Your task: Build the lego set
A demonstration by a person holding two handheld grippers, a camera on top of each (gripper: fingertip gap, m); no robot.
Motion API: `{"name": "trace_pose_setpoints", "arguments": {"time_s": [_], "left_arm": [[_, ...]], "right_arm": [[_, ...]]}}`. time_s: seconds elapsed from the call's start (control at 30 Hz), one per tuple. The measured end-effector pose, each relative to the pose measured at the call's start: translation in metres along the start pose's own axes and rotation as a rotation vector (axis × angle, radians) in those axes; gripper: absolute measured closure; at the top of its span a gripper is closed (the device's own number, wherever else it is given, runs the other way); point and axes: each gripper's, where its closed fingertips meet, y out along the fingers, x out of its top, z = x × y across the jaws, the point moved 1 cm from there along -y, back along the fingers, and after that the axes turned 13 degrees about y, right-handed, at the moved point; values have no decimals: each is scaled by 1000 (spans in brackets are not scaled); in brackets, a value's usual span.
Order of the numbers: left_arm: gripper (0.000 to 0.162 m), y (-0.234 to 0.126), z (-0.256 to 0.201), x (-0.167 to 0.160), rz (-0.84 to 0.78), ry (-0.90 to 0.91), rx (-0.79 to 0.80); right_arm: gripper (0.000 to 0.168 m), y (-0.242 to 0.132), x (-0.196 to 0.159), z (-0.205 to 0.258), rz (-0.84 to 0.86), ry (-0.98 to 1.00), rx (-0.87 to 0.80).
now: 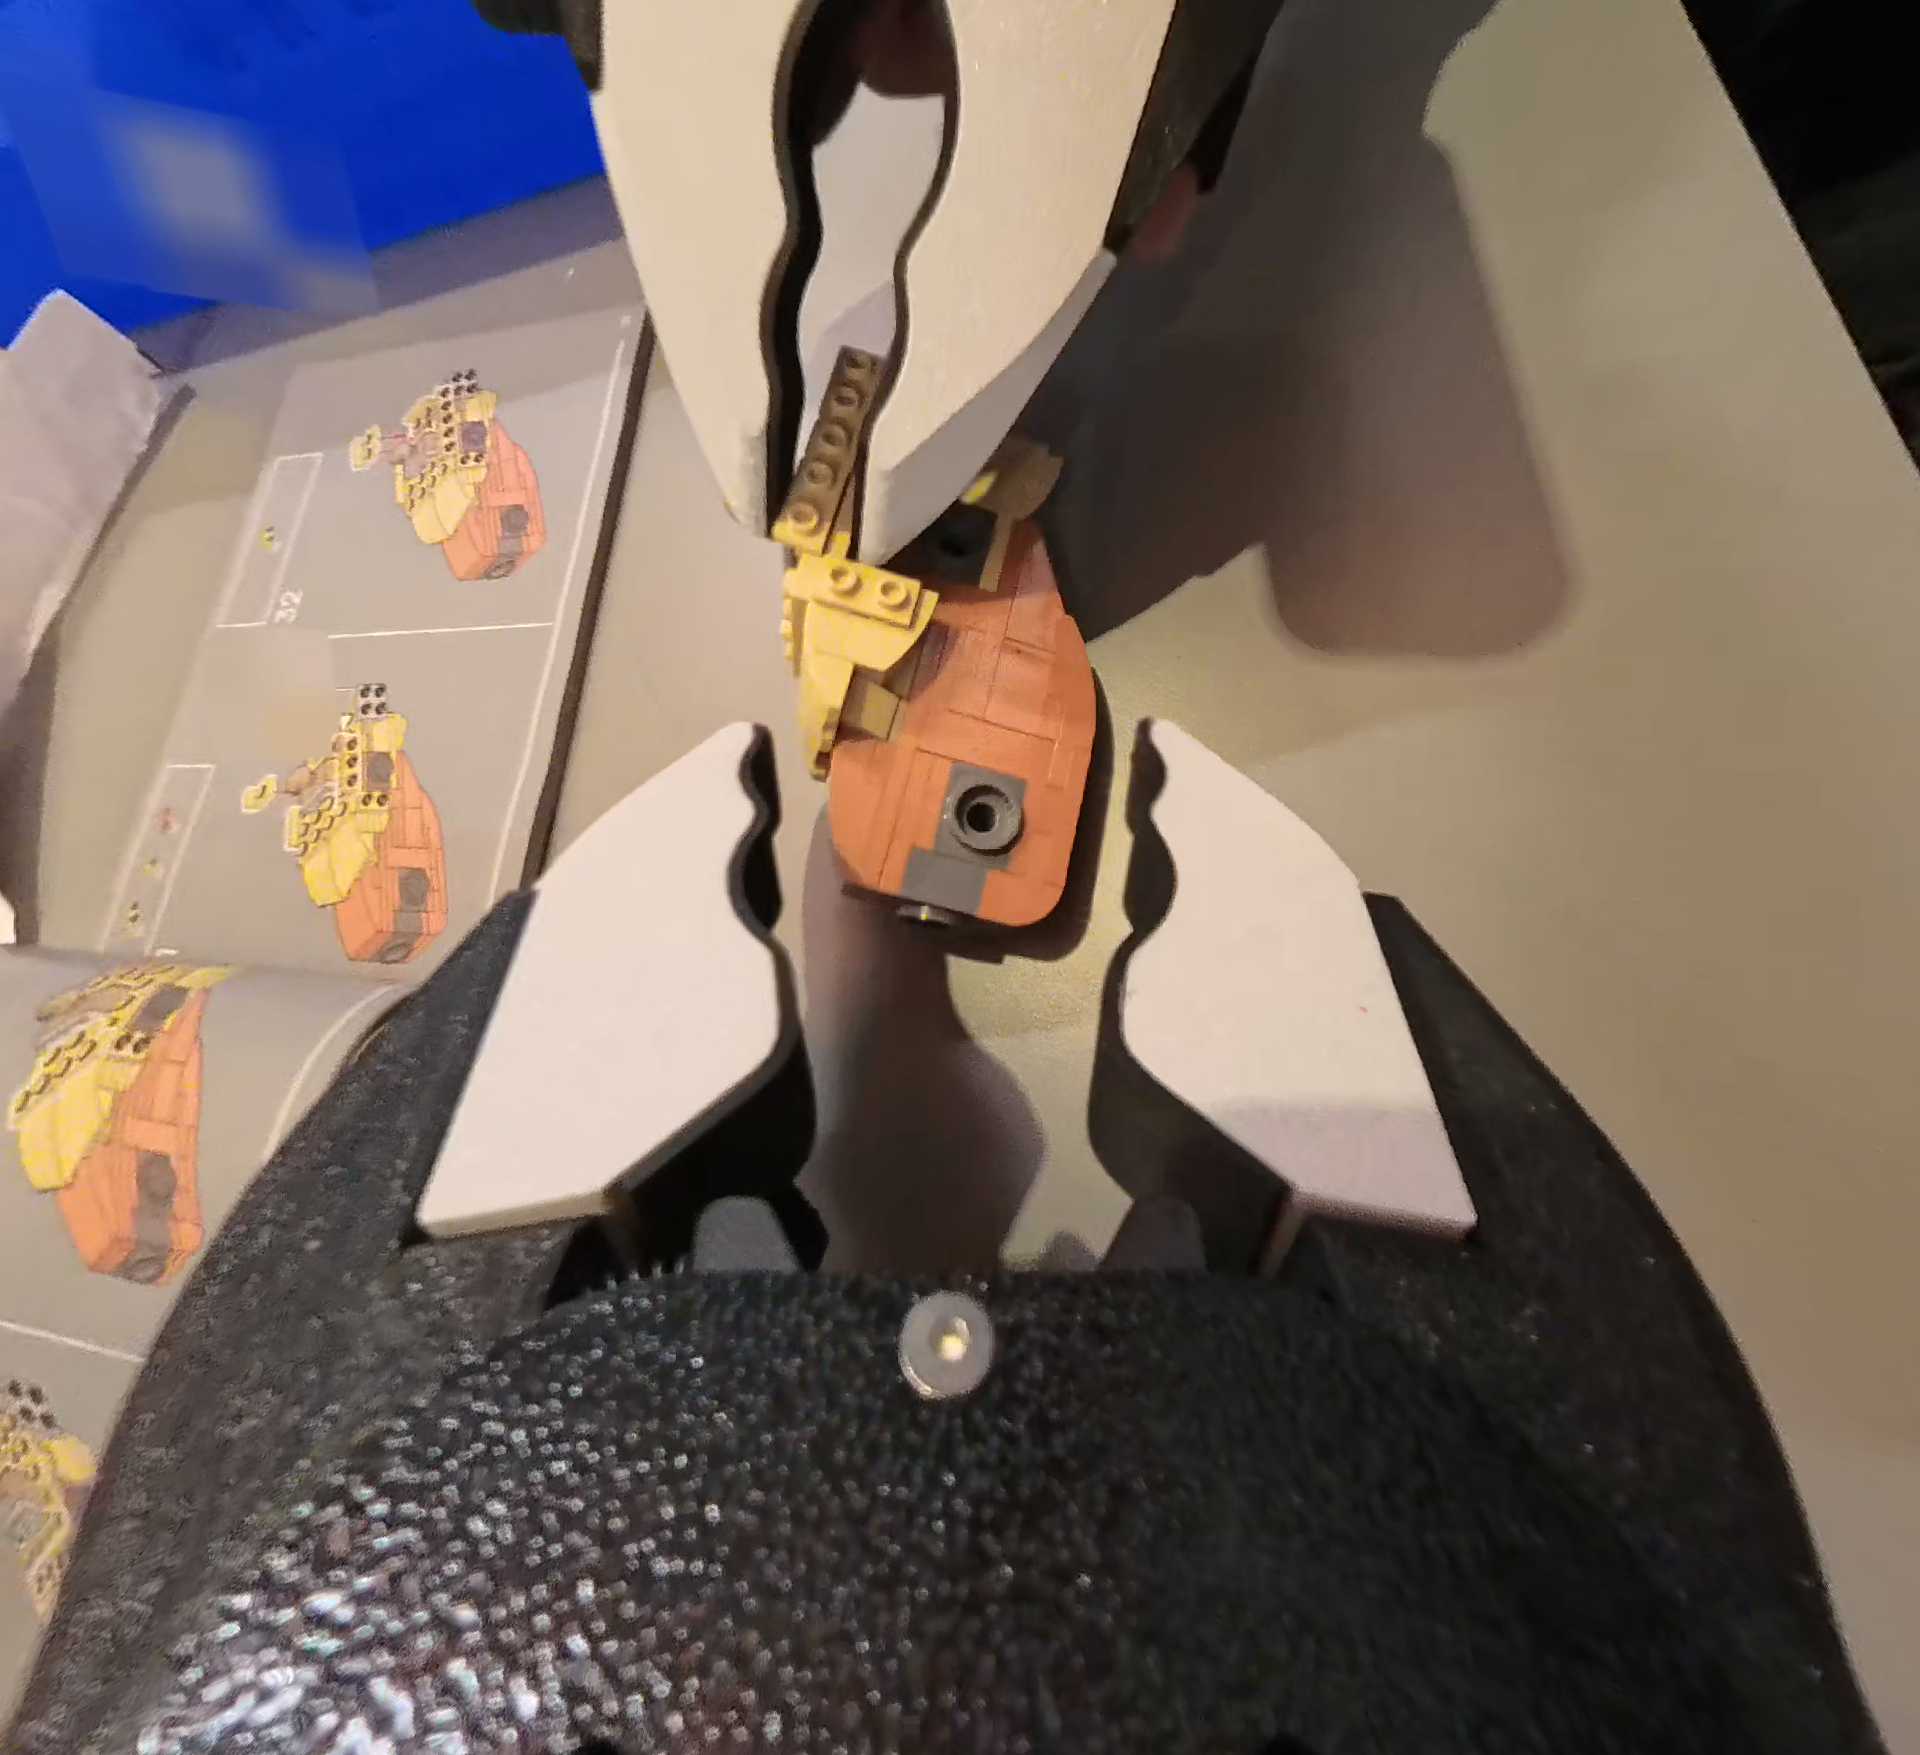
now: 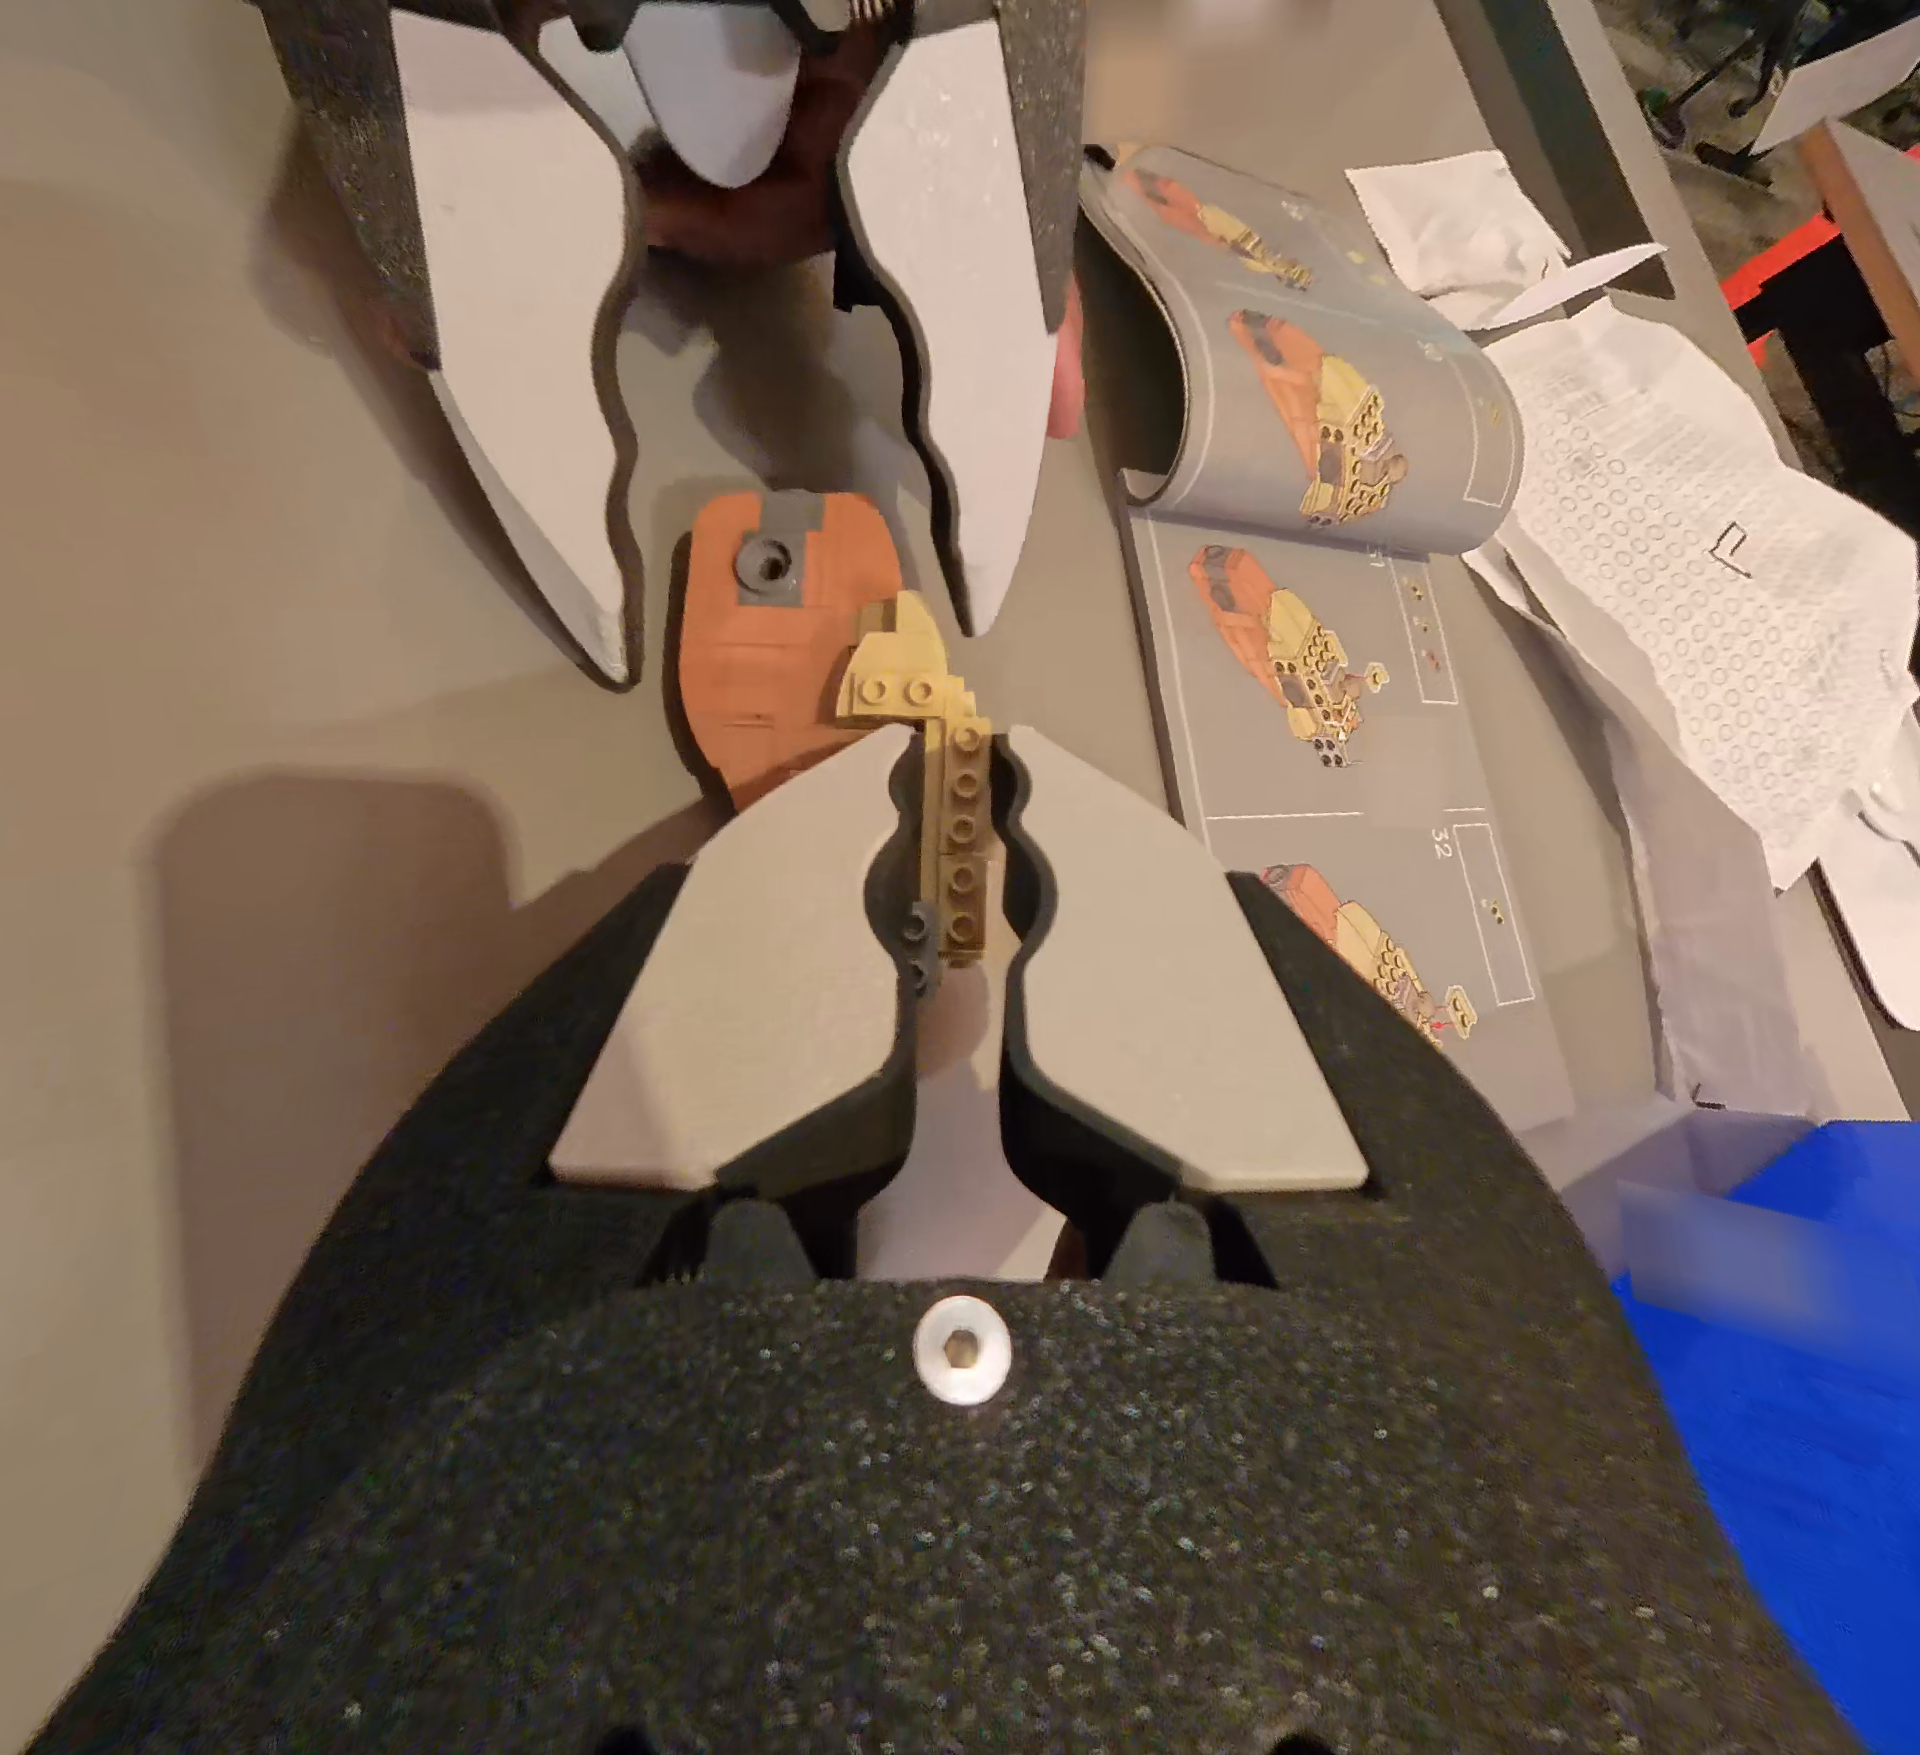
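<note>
The lego model (image 1: 966,749), an orange hull with tan plates along one side, is lying on the grey counter (image 1: 1558,770), part built judging by the open instruction booklet (image 1: 395,666) at left. In the left wrist view the left tool (image 1: 951,749) is standing wide open, holding nothing, its tips flanking the hull's near end. The right tool (image 1: 826,500), coming from the far side, is pinching a dark tan studded strip (image 1: 831,438) at the model's far end.

In the right wrist view the right tool (image 2: 956,749) is gripping that strip (image 2: 966,832), so the step looks unfinished. Bare counter (image 2: 260,562) is lying left; booklet (image 2: 1351,666) and crumpled bags (image 2: 1662,510) are crowding right.
</note>
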Motion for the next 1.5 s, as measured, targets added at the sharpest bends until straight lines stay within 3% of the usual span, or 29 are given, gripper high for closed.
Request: {"name": "trace_pose_setpoints", "arguments": {"time_s": [0.13,1.13,1.37,1.5], "left_arm": [[111,3,1,1,-1,-13,-10],[111,2,3,2,-15,-11,20],[111,1,3,4,-4,34,49],[112,0,1,7,5,124,86]], "right_arm": [[156,3,-4,-4,40,-68,-35],[157,6,-3,-6,51,-100,15],[140,-7,2,-13,6,-81,-25],[132,-21,-8,-17,-8,69,-6]]}}
